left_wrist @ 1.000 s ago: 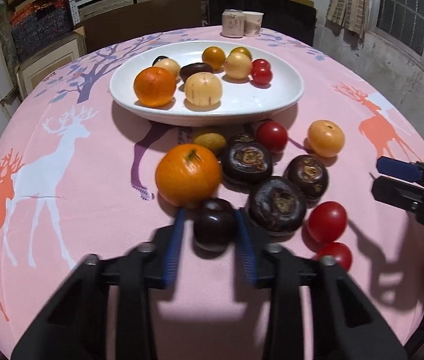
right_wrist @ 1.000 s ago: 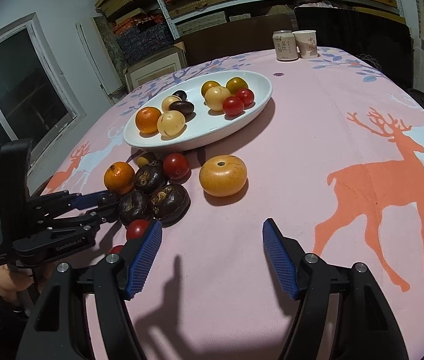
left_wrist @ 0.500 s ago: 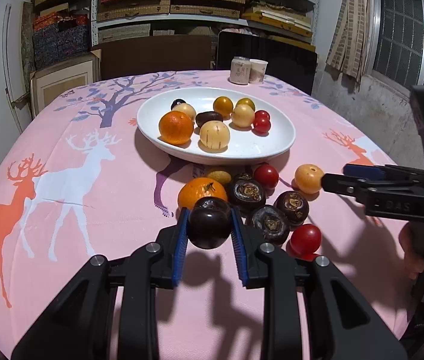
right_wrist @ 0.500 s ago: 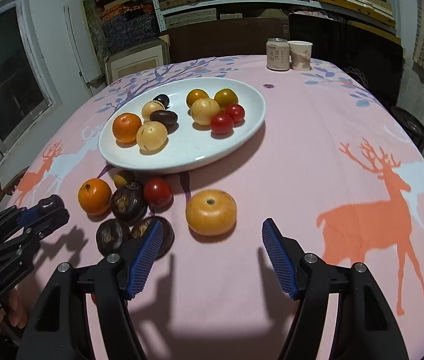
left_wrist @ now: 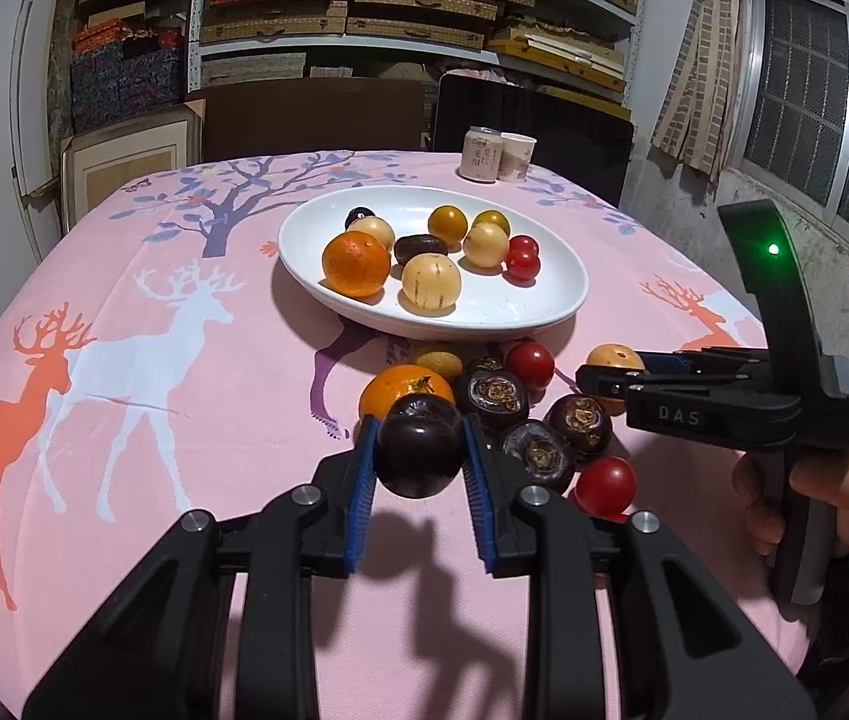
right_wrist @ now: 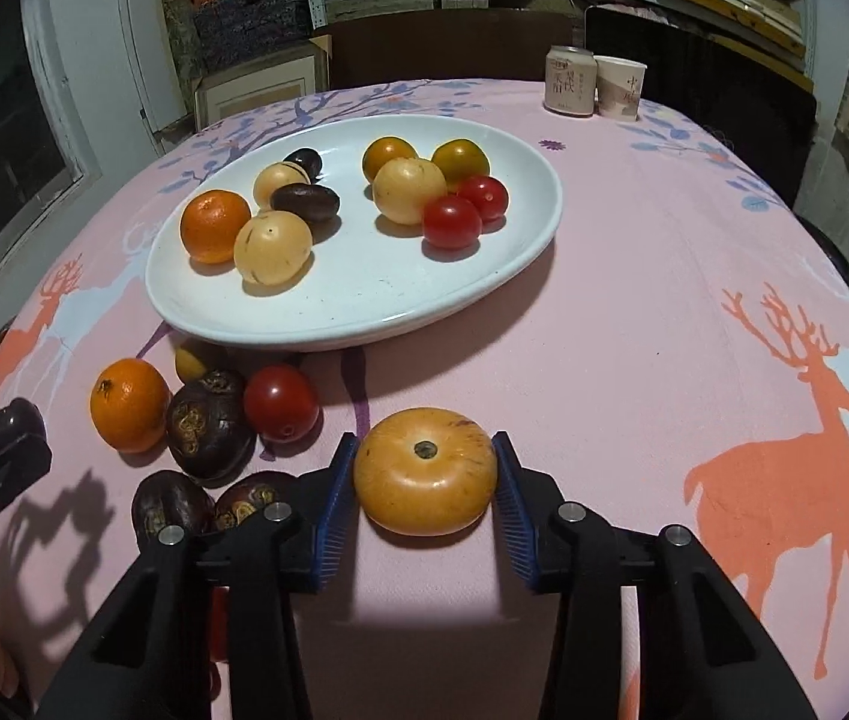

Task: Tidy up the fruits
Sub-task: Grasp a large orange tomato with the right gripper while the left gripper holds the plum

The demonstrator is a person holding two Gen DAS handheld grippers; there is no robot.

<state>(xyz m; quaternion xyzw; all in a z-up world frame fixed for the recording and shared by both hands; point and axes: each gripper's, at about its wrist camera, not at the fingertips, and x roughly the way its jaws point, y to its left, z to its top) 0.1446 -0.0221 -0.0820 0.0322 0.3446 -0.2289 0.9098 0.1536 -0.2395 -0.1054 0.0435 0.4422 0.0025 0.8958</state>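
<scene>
Orange-yellow and squat, the flat fruit lies on the pink tablecloth squarely between the blue pads of the right gripper, stem dimple up, its wide axis running pad to pad. Those jaws are closing on it; whether the pads press yet I cannot tell. The left gripper pinches a dark plum, lifted above the loose fruit at the plate's near edge. The white plate, mid-cloth just beyond, holds about ten fruits: an orange, pale rounds, dark ones, two red tomatoes. Its near-right part is bare, closest to the right hand.
</scene>
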